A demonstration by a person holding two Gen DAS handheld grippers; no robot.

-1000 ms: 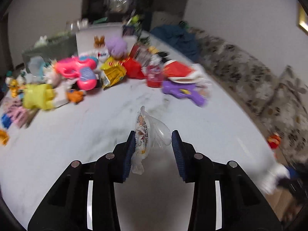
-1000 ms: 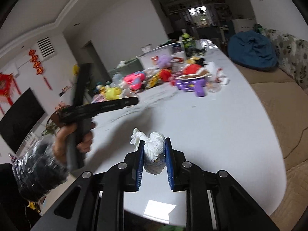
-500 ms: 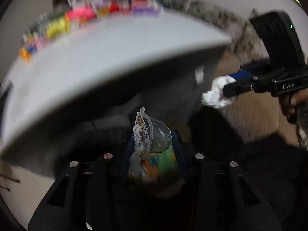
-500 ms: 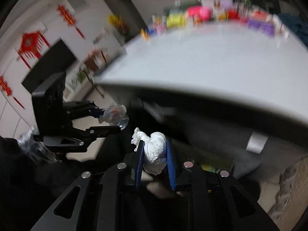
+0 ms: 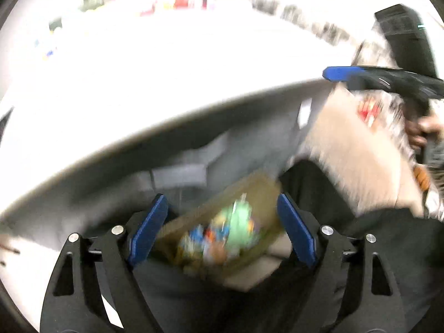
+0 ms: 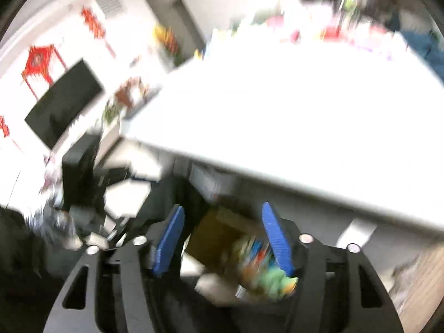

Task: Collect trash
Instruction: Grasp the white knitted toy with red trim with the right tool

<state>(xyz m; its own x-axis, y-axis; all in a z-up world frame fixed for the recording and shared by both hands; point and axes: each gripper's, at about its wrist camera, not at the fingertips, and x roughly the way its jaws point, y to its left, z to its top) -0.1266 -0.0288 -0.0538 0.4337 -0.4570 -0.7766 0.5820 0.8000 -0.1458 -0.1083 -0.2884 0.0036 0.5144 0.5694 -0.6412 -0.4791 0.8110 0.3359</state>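
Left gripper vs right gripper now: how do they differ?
The left gripper is spread wider than the right gripper. The cardboard box sits centred below the left gripper, but off to one side below the right gripper. Shared: blue pads, jaws opening, nothing between them.

The left black hand-held gripper [image 5: 222, 231] with blue pads pointed downward, jaws opening and empty; the right hand-held gripper [image 6: 222, 238] did likewise.

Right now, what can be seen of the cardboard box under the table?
The cardboard box is a brown, open-topped carton, blurred in both views. It sits low beneath the white table's edge, tilted in the left wrist view, with colourful green, blue and orange trash inside. Dark material surrounds it; what it rests on is unclear.
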